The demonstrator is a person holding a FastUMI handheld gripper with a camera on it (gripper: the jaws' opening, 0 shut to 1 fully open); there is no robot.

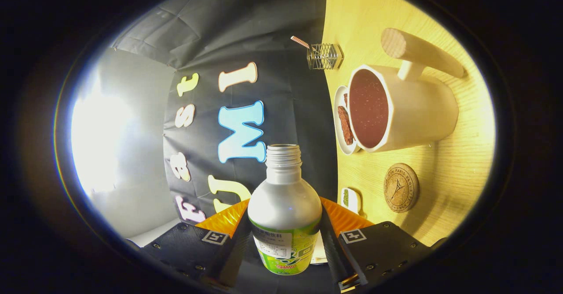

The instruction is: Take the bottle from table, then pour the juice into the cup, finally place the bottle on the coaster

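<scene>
Your tool (285, 237) grips the uncapped bottle (284, 210) between both fingers, its open neck pointing ahead. To its right, on the wooden surface (457, 175), the cup (402, 109) lies beyond the fingers, with the round coaster (400, 187) nearer them, apart from the cup.

gripper-mounted fisheye, rolled sideways, close behind the bottle (284, 210).

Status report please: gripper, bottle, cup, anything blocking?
Gripper shut on bottle, uncapped. Cup beyond, dark juice inside. Coaster beside cup, bare. Nothing blocking.
</scene>
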